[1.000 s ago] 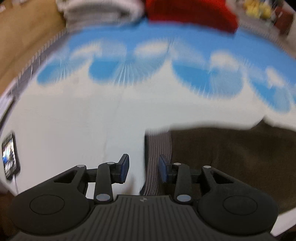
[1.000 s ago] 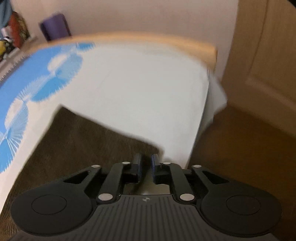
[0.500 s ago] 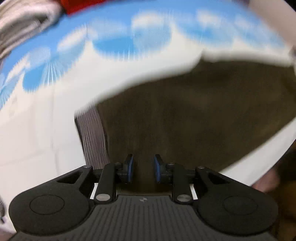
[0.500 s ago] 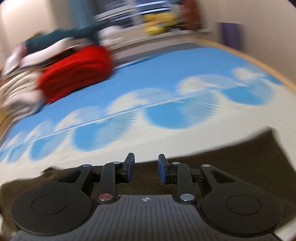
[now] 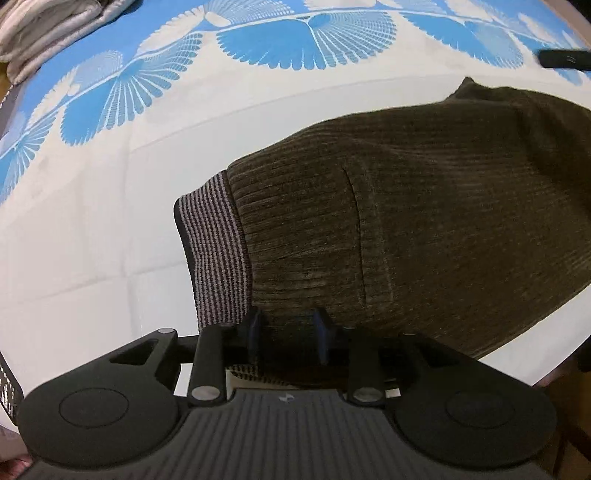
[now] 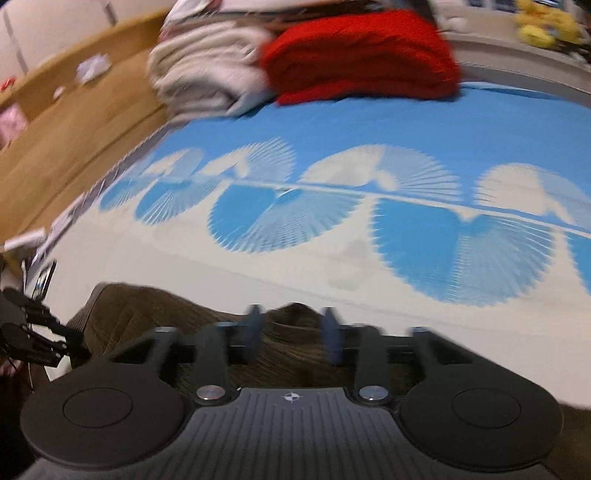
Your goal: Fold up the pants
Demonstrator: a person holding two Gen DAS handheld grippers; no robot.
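Dark brown ribbed pants [image 5: 406, 206] with a striped grey waistband [image 5: 214, 251] lie on a white and blue patterned bedspread [image 5: 92, 192]. My left gripper [image 5: 286, 336] is open, its blue-padded fingers [image 5: 253, 330] over the near edge of the pants beside the waistband. In the blurred right wrist view my right gripper [image 6: 293, 334] is open over the pants [image 6: 155, 306], with a fold of the cloth between the fingers. The left gripper [image 6: 33, 332] shows at the left edge of the right wrist view.
A red folded blanket [image 6: 362, 55] and a beige pile of bedding [image 6: 207, 77] lie at the far side of the bed. Yellow soft toys [image 6: 543, 26] sit on a shelf behind. Wooden floor [image 6: 55, 129] lies to the left.
Both grippers have swung round and dropped lower over the pants. The left now sits at the pants' near edge by the waistband. Both jaws stand a little wider.
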